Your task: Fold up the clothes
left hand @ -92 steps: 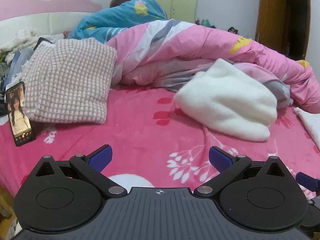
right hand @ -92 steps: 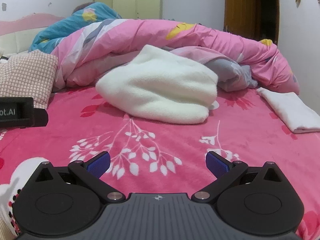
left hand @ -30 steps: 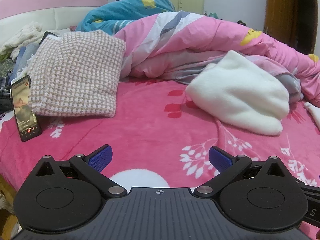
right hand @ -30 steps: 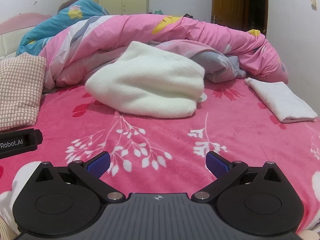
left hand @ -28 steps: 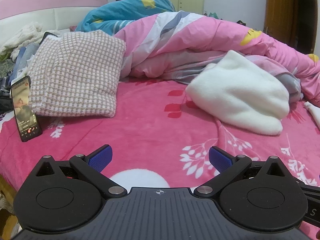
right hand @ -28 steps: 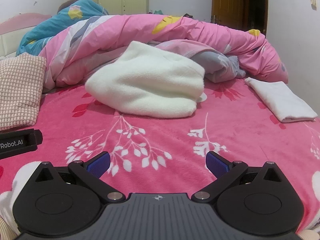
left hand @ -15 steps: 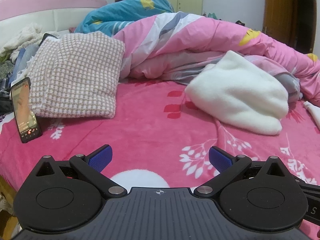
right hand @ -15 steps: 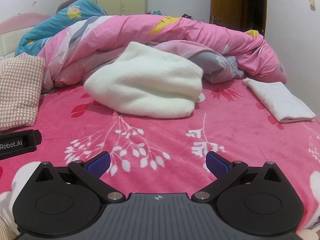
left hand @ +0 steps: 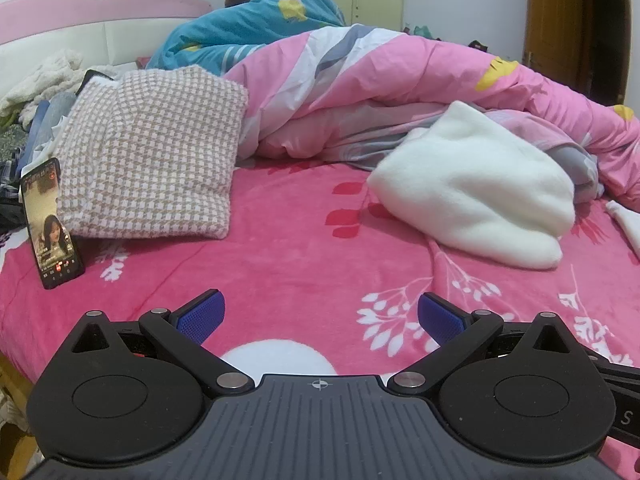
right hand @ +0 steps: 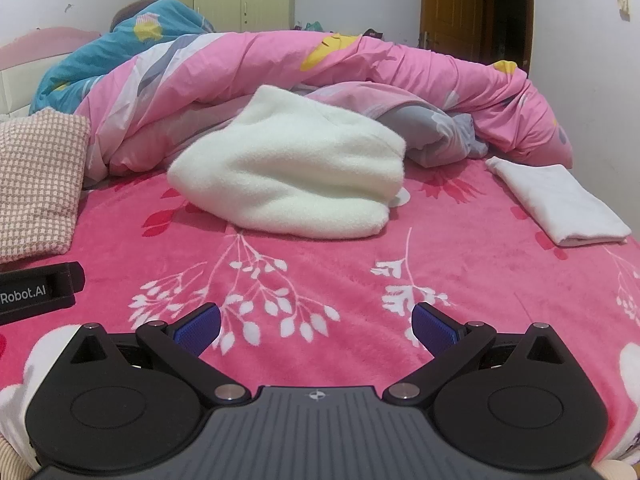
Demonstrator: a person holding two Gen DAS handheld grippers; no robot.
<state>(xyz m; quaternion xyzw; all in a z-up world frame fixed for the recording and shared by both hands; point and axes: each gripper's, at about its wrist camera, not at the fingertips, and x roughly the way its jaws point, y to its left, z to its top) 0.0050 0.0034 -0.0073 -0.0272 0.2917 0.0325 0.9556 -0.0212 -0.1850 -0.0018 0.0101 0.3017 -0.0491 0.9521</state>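
Left gripper [left hand: 319, 314] and right gripper [right hand: 316, 326]: jaws spread wide, holding nothing, both low over the pink bedspread [right hand: 340, 264]. White fleece garment [right hand: 296, 172] lies bunched ahead of both, untouched; folded white cloth [right hand: 560, 200] ahead-right of the right gripper

I read "Robot.AI" in white letters on the black bar of the left gripper [right hand: 38, 294], at the left edge of my right wrist view. In my left wrist view, a lone white "S" shows on the right gripper [left hand: 628, 418], near right.
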